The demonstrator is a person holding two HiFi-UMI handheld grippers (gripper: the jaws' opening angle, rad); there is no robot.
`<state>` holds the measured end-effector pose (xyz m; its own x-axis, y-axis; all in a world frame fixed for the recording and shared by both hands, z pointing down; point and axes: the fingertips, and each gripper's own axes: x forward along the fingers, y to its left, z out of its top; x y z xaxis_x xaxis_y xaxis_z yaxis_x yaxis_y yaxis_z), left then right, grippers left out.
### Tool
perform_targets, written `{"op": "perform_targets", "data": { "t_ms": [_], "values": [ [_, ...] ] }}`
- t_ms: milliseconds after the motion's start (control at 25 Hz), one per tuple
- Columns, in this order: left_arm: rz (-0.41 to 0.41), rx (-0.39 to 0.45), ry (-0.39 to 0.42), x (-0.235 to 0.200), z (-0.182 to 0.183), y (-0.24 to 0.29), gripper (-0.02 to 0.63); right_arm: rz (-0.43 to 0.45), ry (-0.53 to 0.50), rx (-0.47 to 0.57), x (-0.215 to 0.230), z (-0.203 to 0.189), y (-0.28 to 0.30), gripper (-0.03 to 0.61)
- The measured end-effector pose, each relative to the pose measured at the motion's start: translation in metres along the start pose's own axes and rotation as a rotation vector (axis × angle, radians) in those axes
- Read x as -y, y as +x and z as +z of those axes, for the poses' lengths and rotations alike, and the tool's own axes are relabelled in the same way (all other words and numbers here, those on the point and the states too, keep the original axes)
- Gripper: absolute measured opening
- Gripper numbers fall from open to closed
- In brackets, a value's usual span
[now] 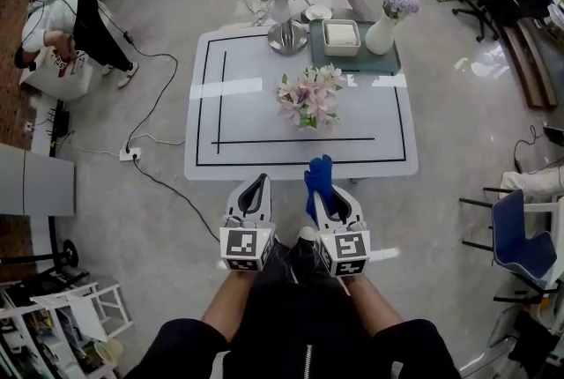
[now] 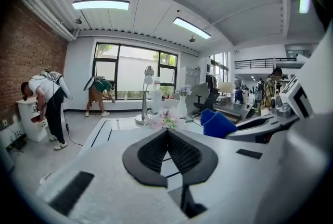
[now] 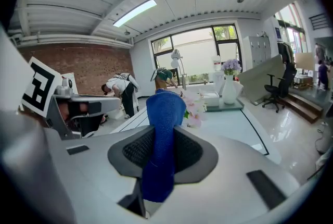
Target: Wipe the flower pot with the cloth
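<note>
The flower pot [image 1: 308, 98] stands at the middle of the white table [image 1: 238, 117]; pink and white blooms hide most of the pot itself. Both grippers hover side by side just short of the table's near edge. My left gripper [image 1: 257, 184] is shut, its black pads meeting at the tips with nothing between them [image 2: 167, 132]. My right gripper [image 1: 322, 189] is shut on a blue cloth [image 1: 318, 177], which sticks up past the jaws and hangs down between them [image 3: 162, 145]. The flowers show ahead in the left gripper view [image 2: 162, 120] and the right gripper view [image 3: 194, 109].
At the table's far side a green tray [image 1: 359, 62] carries a white box [image 1: 341, 34] and a white vase with purple flowers [image 1: 385, 26]. A metal lamp [image 1: 285, 16] stands beside it. Cables cross the floor at left; a person [image 1: 75, 25] bends there. A blue chair [image 1: 522, 241] stands right.
</note>
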<state>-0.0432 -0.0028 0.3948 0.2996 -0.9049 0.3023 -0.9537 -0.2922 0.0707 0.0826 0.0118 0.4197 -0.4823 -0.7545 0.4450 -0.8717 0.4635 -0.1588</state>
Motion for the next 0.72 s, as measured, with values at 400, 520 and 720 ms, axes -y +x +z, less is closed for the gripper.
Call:
{"op": "perform_targets", "data": {
  "t_ms": [400, 520, 720],
  "values": [
    [0.041, 0.000, 0.004, 0.001, -0.012, -0.055, 0.006, 0.050, -0.038, 0.005, -0.042, -0.003, -0.033, 0.095],
    [0.032, 0.018, -0.006, 0.001, -0.009, -0.060, 0.006, 0.053, -0.042, 0.014, -0.049, 0.002, -0.034, 0.095],
    [0.034, 0.015, -0.002, 0.002, -0.007, -0.063, 0.006, 0.062, -0.054, 0.025, -0.056, 0.006, -0.036, 0.095]
  ]
}}
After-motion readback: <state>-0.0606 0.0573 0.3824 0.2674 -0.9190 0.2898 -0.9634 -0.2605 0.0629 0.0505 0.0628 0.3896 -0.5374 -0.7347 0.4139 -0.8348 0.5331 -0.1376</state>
